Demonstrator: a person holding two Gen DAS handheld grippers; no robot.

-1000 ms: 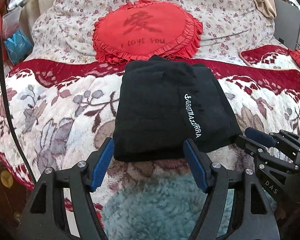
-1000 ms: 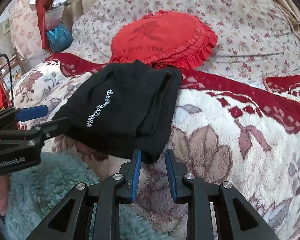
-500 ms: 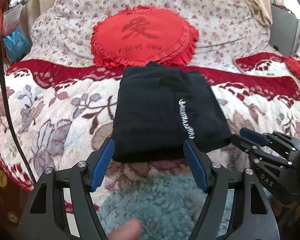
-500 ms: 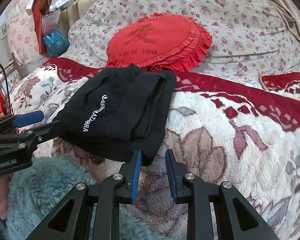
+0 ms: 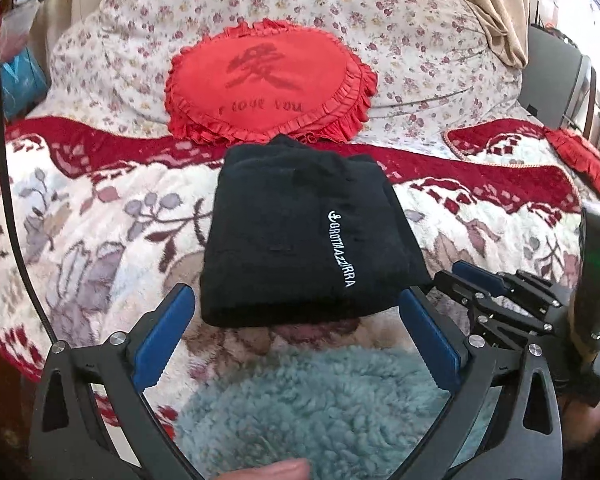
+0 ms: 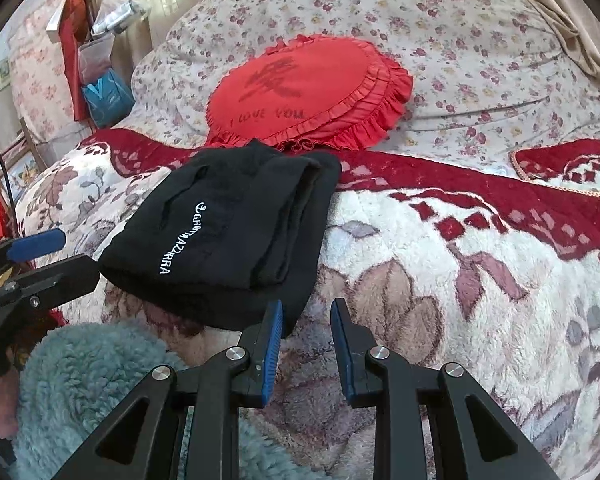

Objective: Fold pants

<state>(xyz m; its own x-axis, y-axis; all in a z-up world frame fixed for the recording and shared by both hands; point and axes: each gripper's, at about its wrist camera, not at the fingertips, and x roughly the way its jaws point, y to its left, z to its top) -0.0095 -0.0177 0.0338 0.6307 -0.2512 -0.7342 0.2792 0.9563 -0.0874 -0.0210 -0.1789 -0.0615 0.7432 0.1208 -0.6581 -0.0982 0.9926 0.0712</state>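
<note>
The black pants, folded into a thick rectangle with white lettering down one side, lie on the floral blanket. My left gripper sits just short of their near edge. Its jaws are opening wide and its pads stand apart from the cloth. In the right wrist view the pants lie to the upper left. My right gripper is at their near right corner, its jaws a narrow gap apart with only blanket showing between them. That gripper also shows in the left wrist view as the right gripper.
A red frilled heart cushion lies just behind the pants, against a flowered pillow. A teal fluffy fabric is below both grippers. A black cable runs down the left. Bags hang at the far left.
The left gripper's jaws have spread wider. The left view has tilted slightly. The folded pants and the right gripper have stayed as they were.
</note>
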